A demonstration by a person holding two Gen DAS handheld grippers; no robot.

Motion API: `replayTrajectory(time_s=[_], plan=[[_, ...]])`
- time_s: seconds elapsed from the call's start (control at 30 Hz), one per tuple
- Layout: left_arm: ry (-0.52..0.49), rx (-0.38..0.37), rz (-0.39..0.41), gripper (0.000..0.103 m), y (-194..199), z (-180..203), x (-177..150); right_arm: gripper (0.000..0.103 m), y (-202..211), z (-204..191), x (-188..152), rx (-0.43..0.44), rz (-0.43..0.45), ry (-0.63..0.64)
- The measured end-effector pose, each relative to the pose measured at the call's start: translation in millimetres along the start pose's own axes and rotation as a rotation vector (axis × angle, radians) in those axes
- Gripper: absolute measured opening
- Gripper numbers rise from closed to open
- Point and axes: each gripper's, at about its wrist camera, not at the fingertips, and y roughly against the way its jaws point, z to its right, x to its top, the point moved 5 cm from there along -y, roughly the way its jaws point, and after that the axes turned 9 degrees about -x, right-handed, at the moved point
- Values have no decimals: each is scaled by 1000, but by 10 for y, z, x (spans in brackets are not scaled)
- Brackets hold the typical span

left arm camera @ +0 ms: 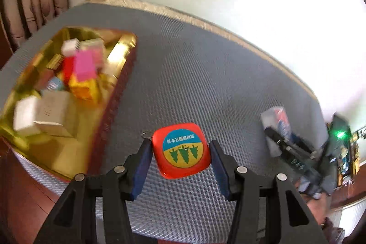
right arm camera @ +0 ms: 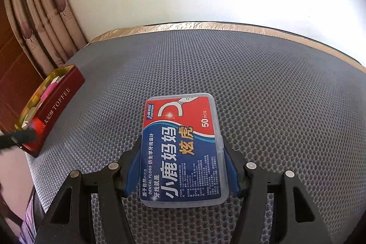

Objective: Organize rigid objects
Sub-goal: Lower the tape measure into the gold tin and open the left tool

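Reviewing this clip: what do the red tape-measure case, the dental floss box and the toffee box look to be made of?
Red tape-measure case: probably glossy hard plastic, given its smooth shine and rounded corners, with a printed round label.
Dental floss box: clear rigid plastic; the see-through rim and hinged lid show around a printed insert.
Toffee box: likely tin, since the gold inside reflects like a mirror; dark red printed outside.

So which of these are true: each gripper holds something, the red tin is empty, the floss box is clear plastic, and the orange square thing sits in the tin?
1. Each gripper holds an item. True: the left gripper grips the orange tape measure, the right gripper the floss box.
2. The red tin is empty. False: small boxes fill it.
3. The floss box is clear plastic. True.
4. The orange tape measure sits in the tin. False: the left gripper holds it, outside the tin.
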Motion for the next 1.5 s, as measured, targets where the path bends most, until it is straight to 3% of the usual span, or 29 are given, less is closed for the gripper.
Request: replayTrajectory(time_s=[0.1,0.3,0.6,0.83,1.13,1.5], plan=[[38,28,30,52,270,-258,156,58,-6,-35,-7,-15,-1,15],[53,169,94,52,614,-995,710,58,-38,-82,2,-24,-14,26],[70,228,79,52,388,-1620,1162,59,-73,-109,2,-36,-27,35],[21,262,50,52,153,-1819,1209,59,-95,-97,28,-36,-32,44],[33,290,23,52,-5,-1983,1137,60,-100,-110,26,-39,-35,49],[83,256,-13,52,-27,-2045,1086,60,-103,-111,27,-41,-36,51]])
